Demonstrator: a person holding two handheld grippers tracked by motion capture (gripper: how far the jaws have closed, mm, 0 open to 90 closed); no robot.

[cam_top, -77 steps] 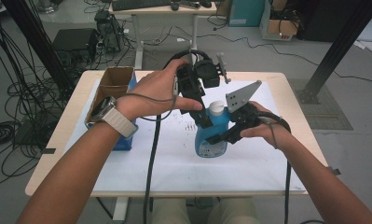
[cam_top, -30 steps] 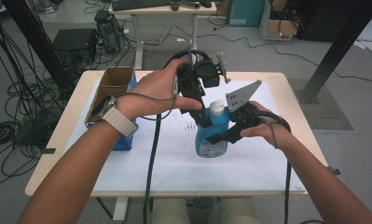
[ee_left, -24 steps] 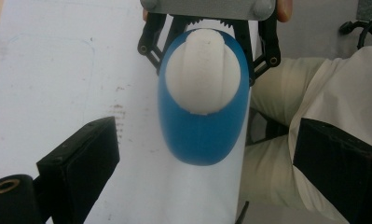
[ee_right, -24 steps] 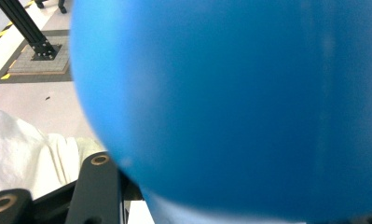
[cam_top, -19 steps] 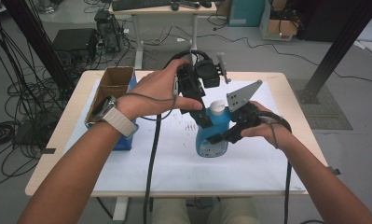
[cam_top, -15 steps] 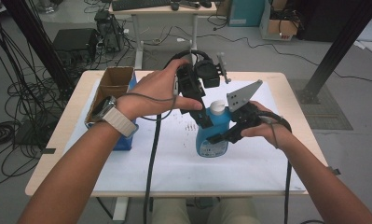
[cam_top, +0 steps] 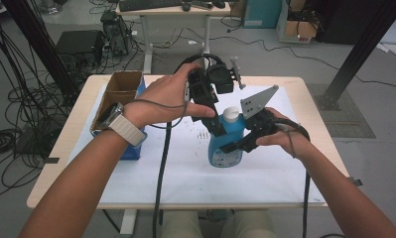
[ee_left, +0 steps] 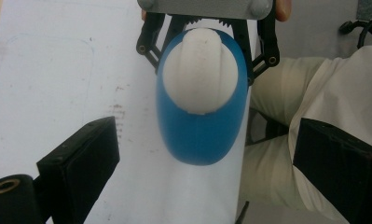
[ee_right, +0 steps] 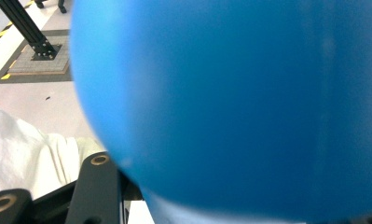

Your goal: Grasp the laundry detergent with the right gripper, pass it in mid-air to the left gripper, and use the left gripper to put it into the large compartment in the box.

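Bottle (cam_top: pixel 224 144) clamped by right gripper (cam_top: pixel 240 144), upright.

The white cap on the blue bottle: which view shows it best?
The left gripper view: the white cap is seen from above, whole and sharp, on the blue bottle. The high view shows it small beside the left gripper. The right gripper view gives blurred blue bottle wall.

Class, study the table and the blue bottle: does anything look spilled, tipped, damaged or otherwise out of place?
Nothing is spilled or tipped. The blue plastic bottle with a white cap stands upright on the white sheet, clamped by the right gripper. The one blemish: small dark specks on the sheet beside the bottle.
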